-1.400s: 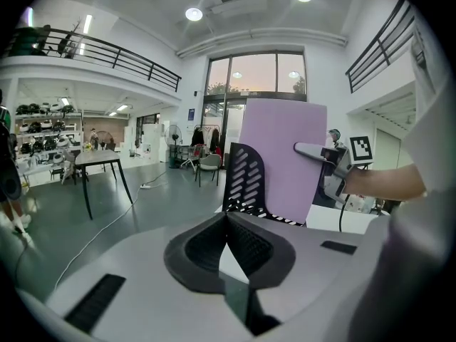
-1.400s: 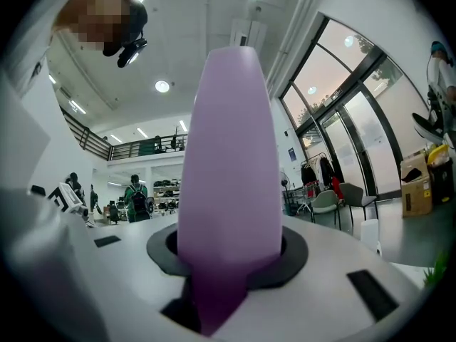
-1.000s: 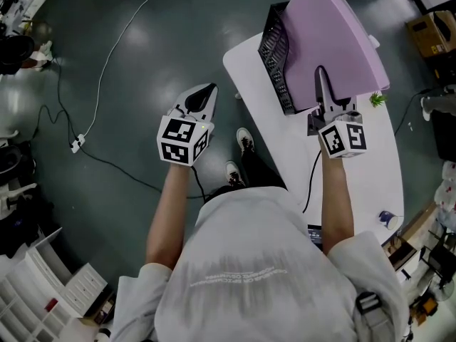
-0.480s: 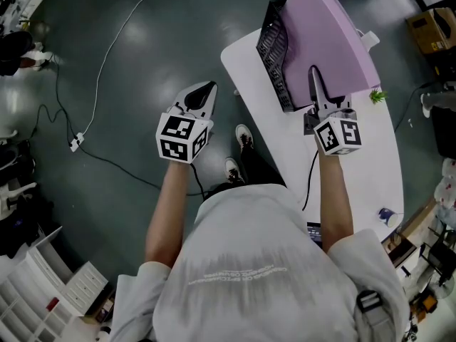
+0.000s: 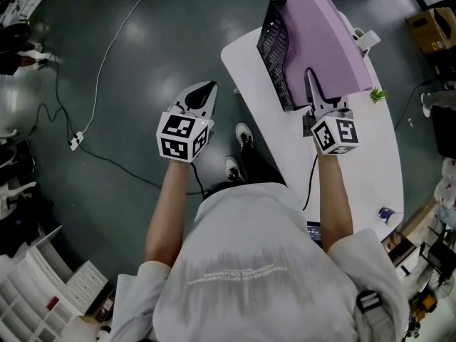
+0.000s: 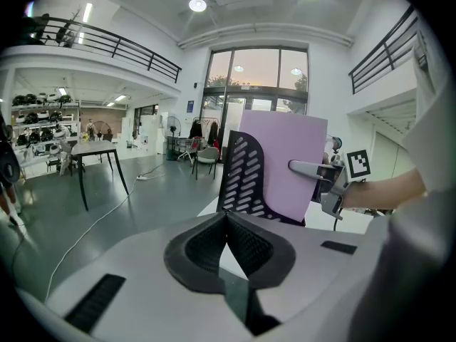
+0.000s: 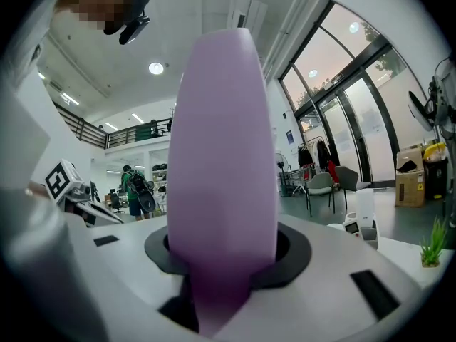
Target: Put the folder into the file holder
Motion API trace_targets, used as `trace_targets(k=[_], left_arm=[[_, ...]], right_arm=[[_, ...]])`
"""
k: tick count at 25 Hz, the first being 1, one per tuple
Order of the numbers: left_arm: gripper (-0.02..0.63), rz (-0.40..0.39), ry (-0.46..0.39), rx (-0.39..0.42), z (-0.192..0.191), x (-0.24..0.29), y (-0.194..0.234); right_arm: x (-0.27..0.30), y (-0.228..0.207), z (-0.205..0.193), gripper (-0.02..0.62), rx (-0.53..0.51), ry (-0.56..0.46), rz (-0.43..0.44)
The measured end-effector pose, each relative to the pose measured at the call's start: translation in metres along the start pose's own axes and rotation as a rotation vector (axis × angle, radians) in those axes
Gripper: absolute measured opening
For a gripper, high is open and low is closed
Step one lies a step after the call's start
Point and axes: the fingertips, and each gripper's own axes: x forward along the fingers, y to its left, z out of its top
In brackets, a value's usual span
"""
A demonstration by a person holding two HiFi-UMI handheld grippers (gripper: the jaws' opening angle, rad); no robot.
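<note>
Grey and white, the left gripper (image 5: 205, 91) hangs over the floor at the near left with its jaws closed on nothing, taking no part. To the right, over the white table (image 5: 356, 169), the right gripper (image 5: 313, 87) is clamped on the near edge of the purple folder (image 5: 328, 38), which fills the gap between its jaws. The folder stands on edge, rising away to the far right, with its left face close against the black perforated file holder (image 5: 273, 45). From the left gripper view its lower part sits behind the holder's side wall, so the step in hand looks like the insertion itself, nearly done. Whether the bottom edge rests on the holder's floor I cannot tell. The next move probably calls for easing the folder down until it stands unaided, then letting go and drawing the gripper back towards the near side without dragging it out.
</note>
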Motion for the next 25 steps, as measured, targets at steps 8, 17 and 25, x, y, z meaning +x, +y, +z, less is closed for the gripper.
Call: trace_targets(k=[8, 17, 25], left_arm=[[0.015, -0.002, 0.011, -0.007, -0.004, -0.001, 0.0], [0.015, -0.008, 0.023, -0.015, -0.01, -0.003, -0.003], [0.015, -0.01, 0.029, -0.014, -0.013, -0.004, -0.005]], right_arm=[[0.002, 0.001, -0.01, 0.189, -0.025, 0.047, -0.015], [0.0, 0.001, -0.028, 0.204, -0.03, 0.106, -0.018], [-0.001, -0.002, -0.05, 0.216, -0.04, 0.181, -0.028]])
